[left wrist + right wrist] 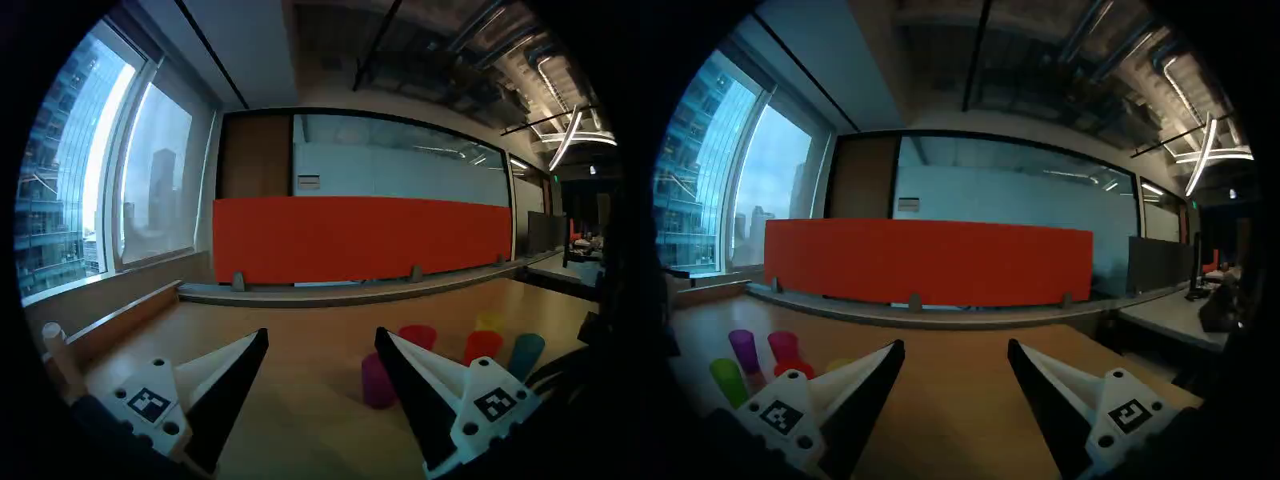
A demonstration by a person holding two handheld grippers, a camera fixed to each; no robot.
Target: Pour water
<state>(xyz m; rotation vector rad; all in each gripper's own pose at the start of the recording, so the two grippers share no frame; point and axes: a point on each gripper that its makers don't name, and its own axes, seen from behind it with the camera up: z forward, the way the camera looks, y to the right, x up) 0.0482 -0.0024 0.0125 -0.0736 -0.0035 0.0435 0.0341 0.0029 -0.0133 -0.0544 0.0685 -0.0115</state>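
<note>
Several coloured plastic cups stand on the wooden table [320,400]. In the left gripper view a purple cup [376,382] sits just left of my right-hand finger [416,384], with a pink cup [418,336], an orange cup [482,346], a yellow cup [489,322] and a teal cup [526,354] behind and to the right. My left gripper [321,332] is open, nothing between its fingers. In the right gripper view a green cup [728,380], a purple cup [744,350] and a pink cup [784,346] stand at far left. My right gripper [955,344] is open over bare table.
An orange divider panel [360,240] runs along the table's far edge. Large windows [80,192] and a raised wooden ledge [120,316] line the left side. Another desk [1168,312] stands to the right, beyond the table's edge.
</note>
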